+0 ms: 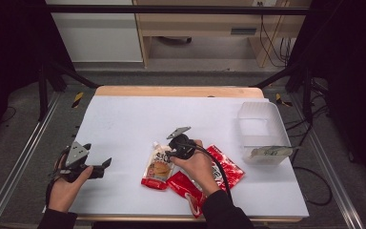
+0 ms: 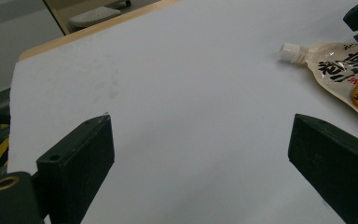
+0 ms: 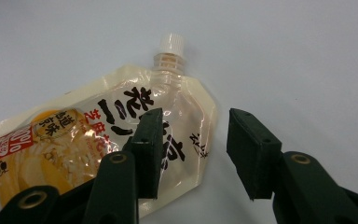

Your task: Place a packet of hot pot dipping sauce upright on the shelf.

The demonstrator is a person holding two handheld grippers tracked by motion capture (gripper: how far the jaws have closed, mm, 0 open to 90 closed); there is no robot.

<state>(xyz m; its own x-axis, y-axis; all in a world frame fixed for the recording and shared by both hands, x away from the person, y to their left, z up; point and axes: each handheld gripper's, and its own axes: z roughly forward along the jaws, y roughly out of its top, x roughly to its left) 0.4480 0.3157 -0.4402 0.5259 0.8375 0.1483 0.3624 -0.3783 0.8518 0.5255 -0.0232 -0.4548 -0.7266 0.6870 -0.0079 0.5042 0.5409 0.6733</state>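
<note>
A white table (image 1: 124, 124) carries a clear plastic bin (image 1: 262, 131) at its right, red packets (image 1: 224, 169), and a spouted pouch (image 3: 98, 149) near the middle. The right gripper (image 3: 191, 149) stands open, one jaw over the pouch's corner, perhaps touching. The left gripper (image 2: 200, 158) gapes wide above bare tabletop.

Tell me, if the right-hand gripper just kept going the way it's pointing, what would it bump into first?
Most likely the spouted pouch. The right gripper is open, one jaw already over the pouch's upper corner, the other over bare table. How high it hovers is unclear.

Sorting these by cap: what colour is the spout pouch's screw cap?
White. The cap on the spout pouch shows best in the right gripper view.
</note>
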